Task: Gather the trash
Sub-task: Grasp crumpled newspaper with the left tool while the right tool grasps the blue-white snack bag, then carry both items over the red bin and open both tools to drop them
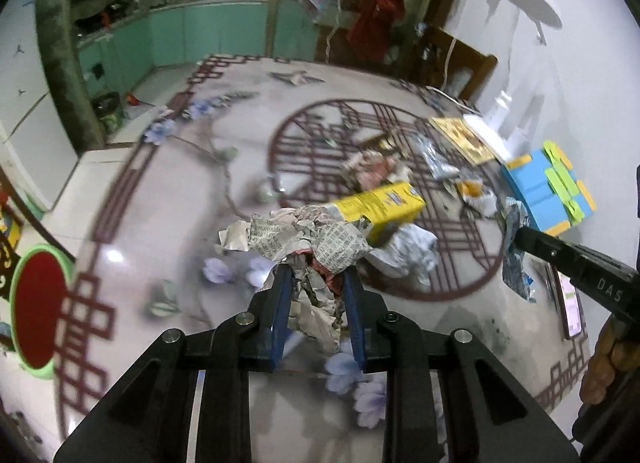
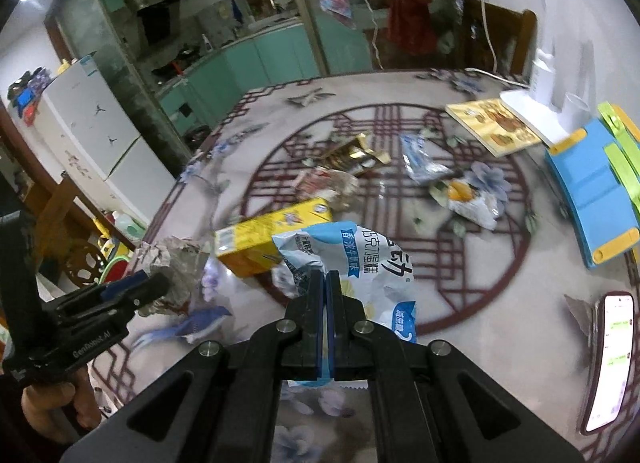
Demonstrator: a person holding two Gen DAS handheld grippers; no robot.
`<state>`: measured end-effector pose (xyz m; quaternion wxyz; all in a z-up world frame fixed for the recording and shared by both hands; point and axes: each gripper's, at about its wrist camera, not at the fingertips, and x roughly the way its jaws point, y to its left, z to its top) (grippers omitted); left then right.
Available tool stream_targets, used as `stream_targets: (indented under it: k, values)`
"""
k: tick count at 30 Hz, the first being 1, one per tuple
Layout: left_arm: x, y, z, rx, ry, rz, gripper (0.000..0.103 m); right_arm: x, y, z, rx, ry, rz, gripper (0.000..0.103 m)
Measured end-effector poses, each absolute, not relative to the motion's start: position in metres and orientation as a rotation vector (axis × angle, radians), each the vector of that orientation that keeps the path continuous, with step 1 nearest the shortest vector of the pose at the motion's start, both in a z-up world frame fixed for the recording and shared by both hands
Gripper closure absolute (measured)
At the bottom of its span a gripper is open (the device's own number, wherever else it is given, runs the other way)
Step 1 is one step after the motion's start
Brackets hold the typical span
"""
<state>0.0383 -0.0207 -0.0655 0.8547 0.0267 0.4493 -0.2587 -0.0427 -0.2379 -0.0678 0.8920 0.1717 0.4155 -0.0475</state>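
My left gripper (image 1: 315,275) is shut on a crumpled newspaper ball (image 1: 304,239) and holds it above the patterned table (image 1: 160,199); it also shows in the right wrist view (image 2: 136,287) at the left. My right gripper (image 2: 325,277) is shut on a blue-and-white snack wrapper (image 2: 360,259), lifted off the table; the wrapper hangs from it in the left wrist view (image 1: 514,251). A yellow carton (image 1: 380,203) (image 2: 272,235) lies on the table behind both. More wrappers (image 2: 468,195) and crumpled paper (image 1: 408,255) lie around the table's middle.
A blue and green folder (image 2: 588,191) and a book (image 2: 492,127) lie at the right. A phone (image 2: 608,359) lies at the near right edge. A red bin with green rim (image 1: 38,303) stands left of the table. A fridge (image 2: 92,123) stands far left.
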Motion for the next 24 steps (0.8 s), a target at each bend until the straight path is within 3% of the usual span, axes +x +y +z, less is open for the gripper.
stream_targets:
  k: [24]
  values:
    - [0.091,0.114,-0.045,-0.004,0.868,-0.425,0.078,0.032,-0.102,-0.024,0.28,0.803,-0.009,0.102]
